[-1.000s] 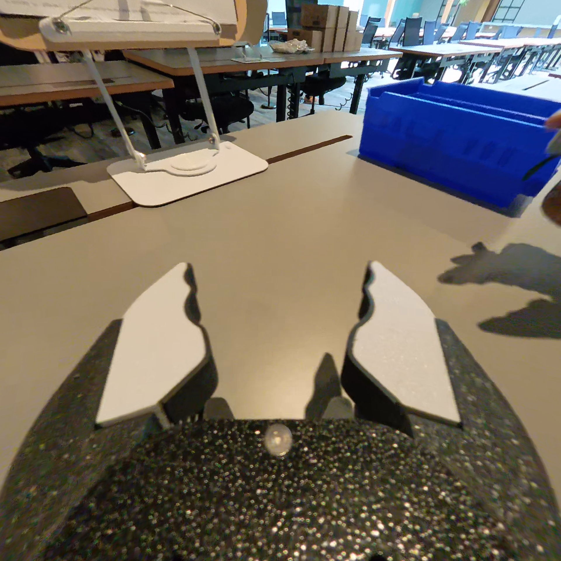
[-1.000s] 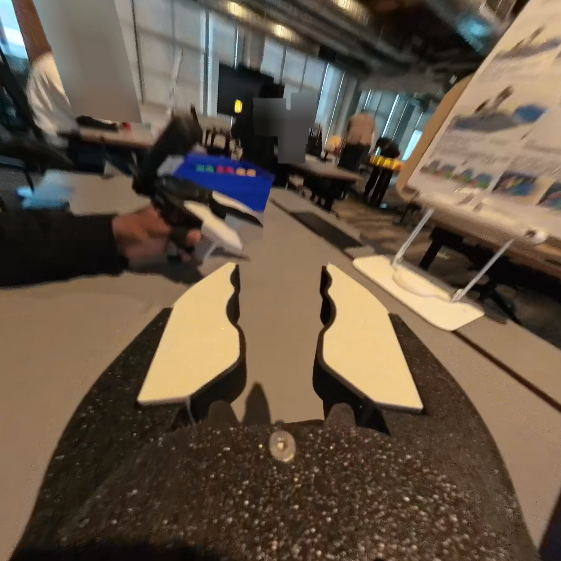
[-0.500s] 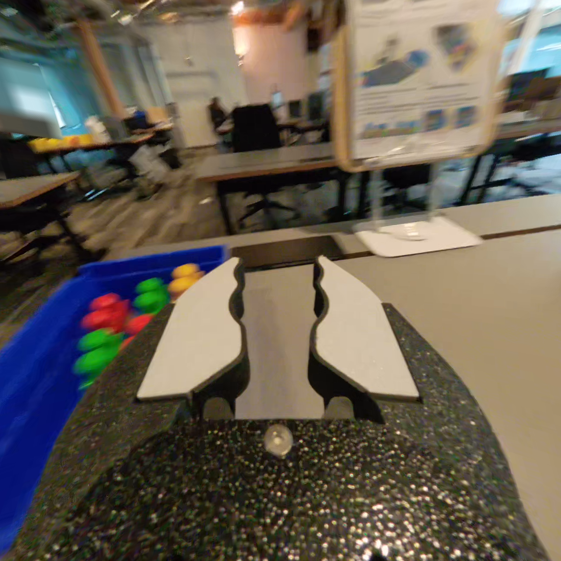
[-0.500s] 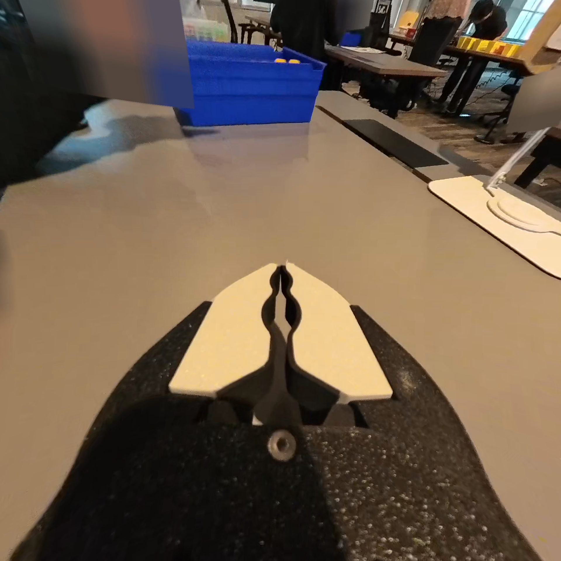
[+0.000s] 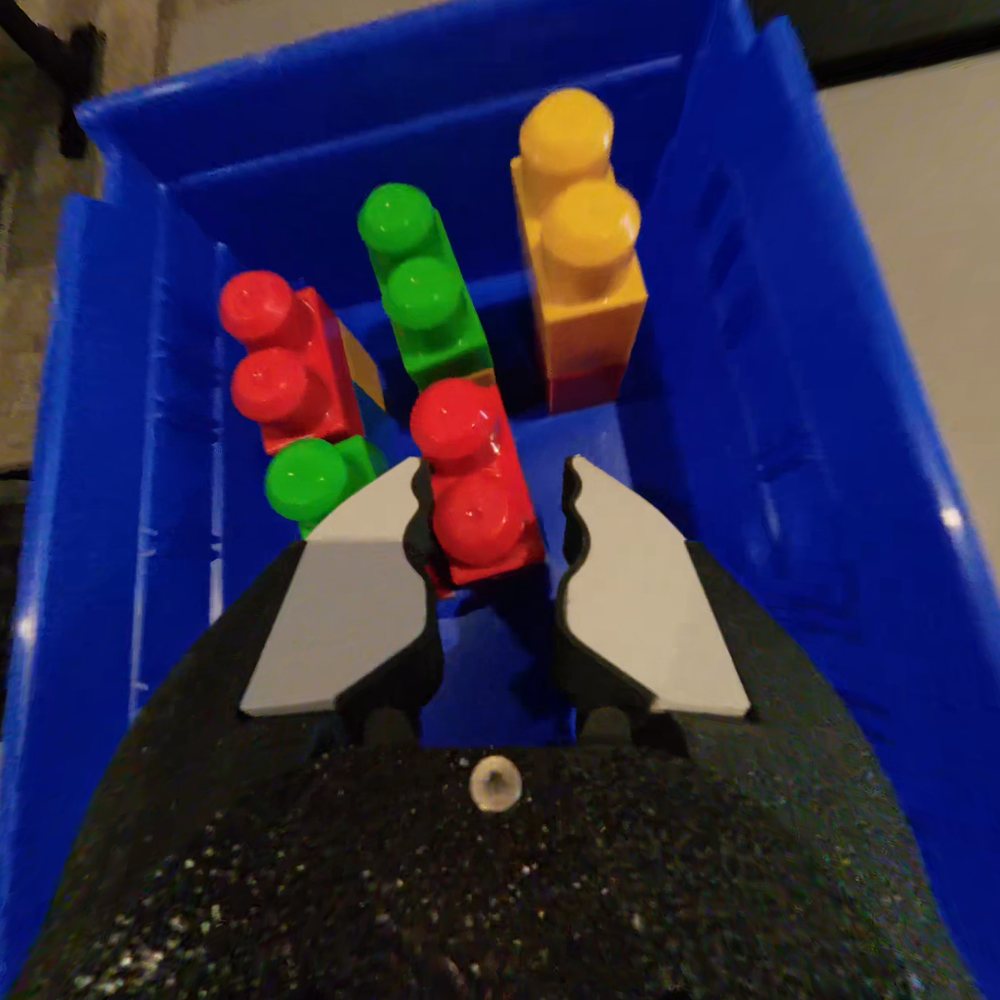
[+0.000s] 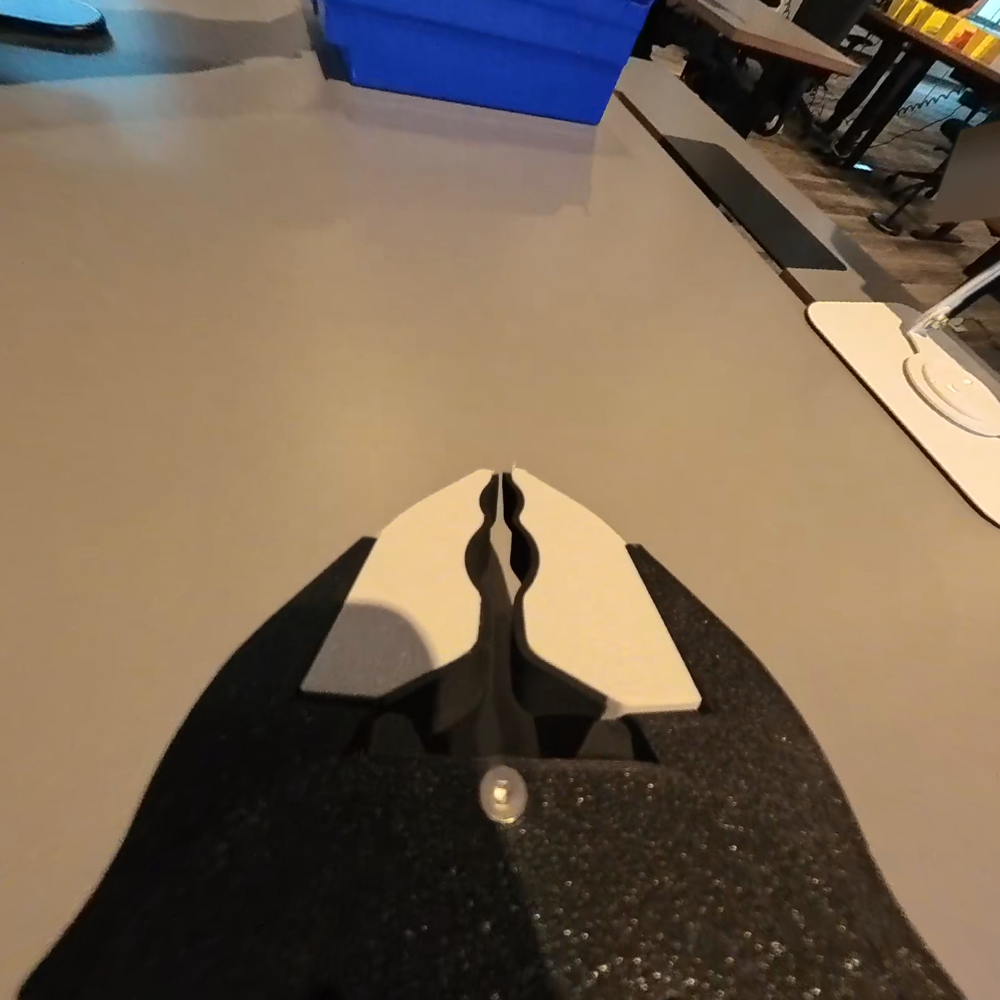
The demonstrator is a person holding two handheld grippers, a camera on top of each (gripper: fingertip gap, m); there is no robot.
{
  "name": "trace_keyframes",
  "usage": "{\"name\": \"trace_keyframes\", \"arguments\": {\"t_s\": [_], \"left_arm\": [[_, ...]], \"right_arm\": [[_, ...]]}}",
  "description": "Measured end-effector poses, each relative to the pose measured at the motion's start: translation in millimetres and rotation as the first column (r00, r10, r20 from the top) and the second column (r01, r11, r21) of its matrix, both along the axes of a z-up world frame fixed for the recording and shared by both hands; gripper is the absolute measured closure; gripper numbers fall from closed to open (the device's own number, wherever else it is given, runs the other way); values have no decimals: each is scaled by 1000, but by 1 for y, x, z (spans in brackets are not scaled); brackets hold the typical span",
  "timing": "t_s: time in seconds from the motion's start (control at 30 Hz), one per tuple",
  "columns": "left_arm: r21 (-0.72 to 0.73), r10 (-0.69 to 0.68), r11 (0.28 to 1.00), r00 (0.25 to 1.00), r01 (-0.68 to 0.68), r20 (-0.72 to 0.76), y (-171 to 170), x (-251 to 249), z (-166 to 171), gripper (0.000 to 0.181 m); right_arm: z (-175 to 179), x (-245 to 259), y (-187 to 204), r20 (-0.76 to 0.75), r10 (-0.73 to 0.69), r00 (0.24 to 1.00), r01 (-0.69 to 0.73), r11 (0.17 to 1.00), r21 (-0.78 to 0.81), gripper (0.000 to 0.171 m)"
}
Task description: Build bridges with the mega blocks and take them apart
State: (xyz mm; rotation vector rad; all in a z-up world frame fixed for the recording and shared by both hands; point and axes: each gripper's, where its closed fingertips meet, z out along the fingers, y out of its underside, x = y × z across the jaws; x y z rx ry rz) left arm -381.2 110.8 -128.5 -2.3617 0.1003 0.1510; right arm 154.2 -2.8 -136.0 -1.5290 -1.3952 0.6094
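Left wrist view: left gripper (image 5: 492,471) is down inside the blue bin (image 5: 757,335), jaws spread around the near red block (image 5: 476,487), left finger touching or nearly so, right finger clear of it. Other red (image 5: 281,357), green (image 5: 422,287) and yellow blocks (image 5: 581,243) stand behind. Right gripper (image 6: 502,476) is pressed together, empty, over the bare grey table (image 6: 324,303), bin well ahead.

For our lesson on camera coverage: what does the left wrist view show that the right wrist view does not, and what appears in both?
Only the left wrist view: the open left gripper inside the bin, straddling a red two-stud plastic block, with green, yellow and another red block beyond.
Only the right wrist view: the shut right gripper over the grey tabletop, and a white stand base.
Both: the blue plastic bin.
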Motion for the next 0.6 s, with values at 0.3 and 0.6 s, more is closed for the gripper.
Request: {"name": "trace_keyframes", "arguments": {"t_s": [0.3,0.6], "left_arm": [[-130,17,991,989,-37,-150,-8,-13,-11,145],[366,-400,830,906,421,-137,-22,182,145,146]], "right_arm": [[-1,-1,-1,12,1,1000,-2,1000,18,170],[7,-2,5,-56,-6,998,5,1000,-19,155]]}}
